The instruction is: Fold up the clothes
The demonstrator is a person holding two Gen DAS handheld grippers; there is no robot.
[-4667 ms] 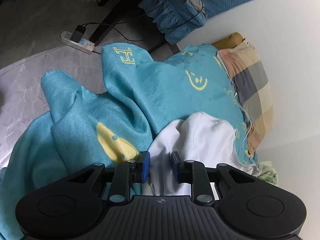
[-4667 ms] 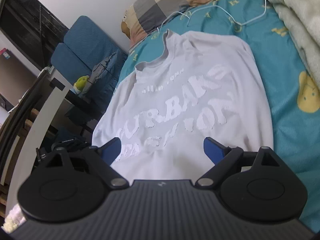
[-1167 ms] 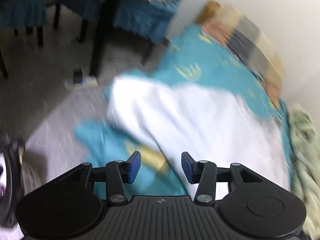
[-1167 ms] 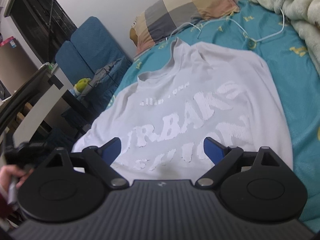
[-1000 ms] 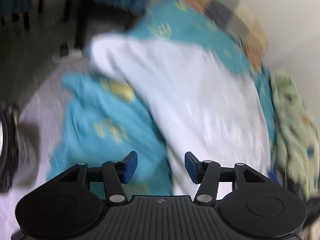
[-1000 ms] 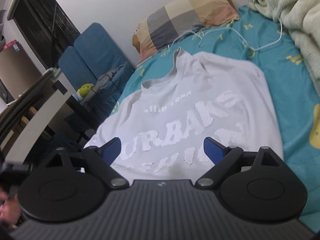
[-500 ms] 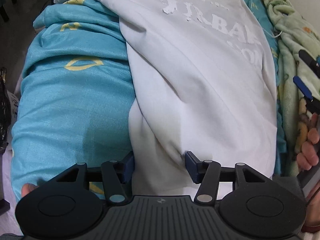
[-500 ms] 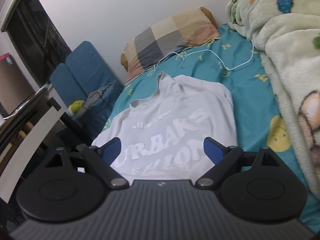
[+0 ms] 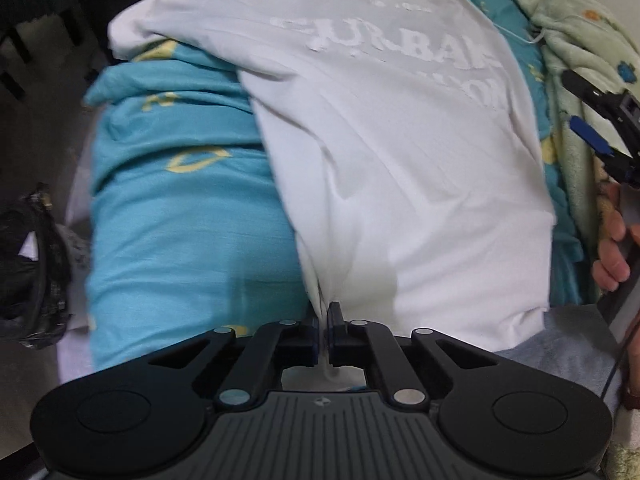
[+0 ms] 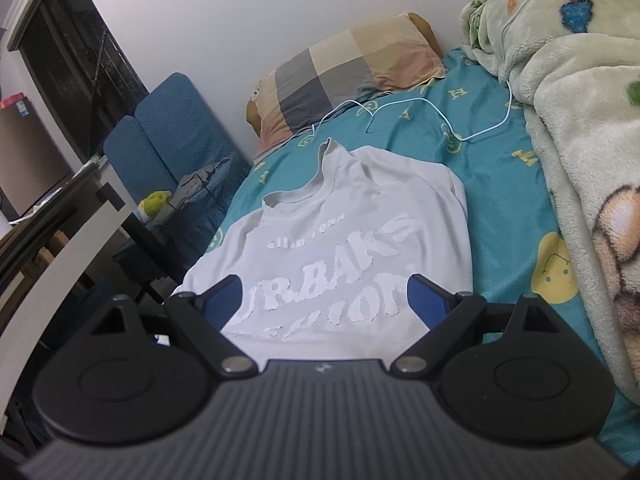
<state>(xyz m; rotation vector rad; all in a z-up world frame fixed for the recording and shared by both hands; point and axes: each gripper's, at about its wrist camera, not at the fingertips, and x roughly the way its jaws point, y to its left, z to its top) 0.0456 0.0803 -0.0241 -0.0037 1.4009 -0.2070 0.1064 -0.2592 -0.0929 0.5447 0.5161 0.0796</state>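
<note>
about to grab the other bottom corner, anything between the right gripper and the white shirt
Nothing visible. The right gripper hangs open over the white shirt, which lies bare on the teal sheet. The charging cable lies beyond the collar. The left gripper is shut on the hem.

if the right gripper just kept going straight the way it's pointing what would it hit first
Most likely the white t-shirt: the open right gripper frames its printed lettering, with nothing visible between. Depth is unclear, so how soon it would touch the shirt cannot be judged.
</note>
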